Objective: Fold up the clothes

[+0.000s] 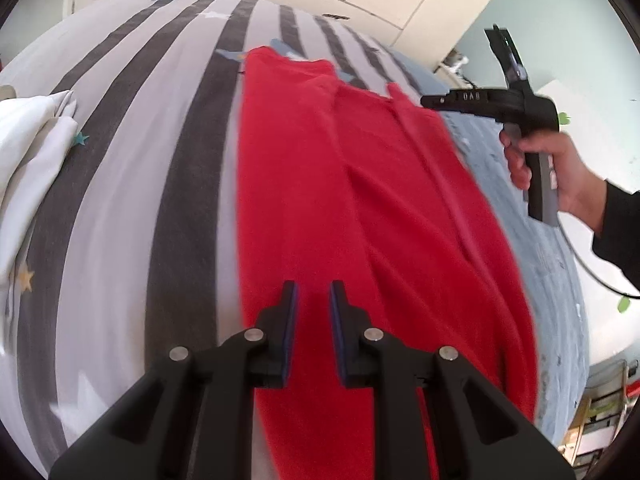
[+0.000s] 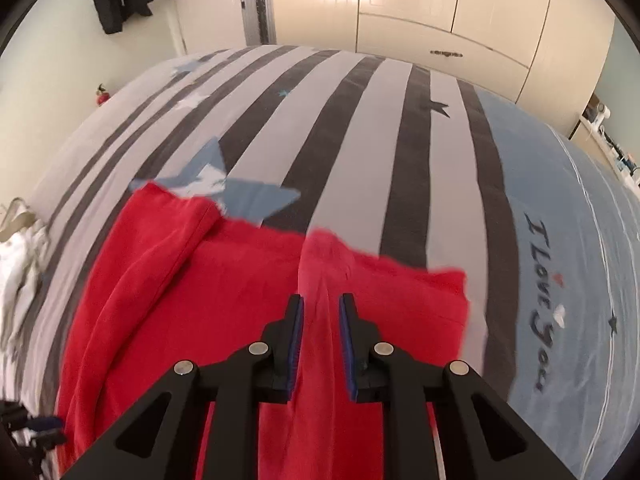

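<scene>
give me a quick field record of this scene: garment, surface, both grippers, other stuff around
garment: red garment, spread lengthwise on the bed, partly folded
surface: striped bedspread with stars
left gripper: over the garment's near end, jaws slightly apart, nothing between them
right gripper: jaws slightly apart, a raised ridge of red fabric between them; pads not clearly pressing
other: white cloth at the bed's left edge

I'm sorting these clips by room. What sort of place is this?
Most likely a bedroom at home. A red garment lies spread on a bed with a striped, star-printed duvet cover, and built-in wardrobe doors stand behind it.
</scene>
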Demonstrator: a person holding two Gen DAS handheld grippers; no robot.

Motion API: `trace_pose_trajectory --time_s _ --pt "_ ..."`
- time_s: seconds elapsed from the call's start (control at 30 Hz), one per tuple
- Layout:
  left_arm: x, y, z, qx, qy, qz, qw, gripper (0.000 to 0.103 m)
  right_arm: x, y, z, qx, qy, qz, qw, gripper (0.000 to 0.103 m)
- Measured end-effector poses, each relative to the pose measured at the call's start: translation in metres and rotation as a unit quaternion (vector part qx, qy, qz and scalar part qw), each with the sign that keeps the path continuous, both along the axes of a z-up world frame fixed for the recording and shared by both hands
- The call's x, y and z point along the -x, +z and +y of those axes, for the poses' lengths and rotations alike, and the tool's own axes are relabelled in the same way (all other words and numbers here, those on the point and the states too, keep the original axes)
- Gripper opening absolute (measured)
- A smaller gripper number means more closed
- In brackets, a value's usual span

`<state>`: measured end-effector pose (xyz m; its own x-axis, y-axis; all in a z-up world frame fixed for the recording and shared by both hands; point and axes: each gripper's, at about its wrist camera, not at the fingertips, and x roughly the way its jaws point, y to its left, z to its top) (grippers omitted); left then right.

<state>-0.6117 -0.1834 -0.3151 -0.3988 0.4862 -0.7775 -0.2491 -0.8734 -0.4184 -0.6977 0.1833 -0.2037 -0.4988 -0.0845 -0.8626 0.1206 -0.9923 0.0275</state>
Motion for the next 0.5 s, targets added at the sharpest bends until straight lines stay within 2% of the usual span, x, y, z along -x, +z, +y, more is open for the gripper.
trace_pose_trajectory --time_s 0.07,0.13,0.3,0.4,0.43,0.5 --pt "-0.019 0.006 0.006 -0.009 -0.022 -0.003 0.9997 0.013 -0.022 0.004 0.002 0.005 0.005 -0.001 1.0 0.016" --pt "-0.034 0.006 0.012 -0.015 -0.039 -0.011 0.9991 0.013 -0.051 0.004 0.007 0.042 0.002 -0.005 0.999 0.017" --pt "-0.081 0.004 0.037 -0.03 -0.09 -0.047 0.9944 0.014 -0.149 -0.011 0.001 0.064 -0.004 -0.041 0.997 0.017" --pt "-0.11 0.001 0.047 -0.037 -0.113 -0.065 0.9908 0.026 -0.21 -0.023 -0.013 0.068 0.014 -0.069 0.995 0.017" --pt "-0.116 0.001 0.05 -0.041 -0.118 -0.069 0.9897 0.027 -0.229 -0.025 -0.018 0.062 0.016 -0.074 0.995 0.017" --pt "-0.128 0.003 0.054 -0.052 -0.122 -0.073 0.9884 0.027 -0.262 -0.029 -0.023 0.08 0.013 -0.087 0.993 0.017"
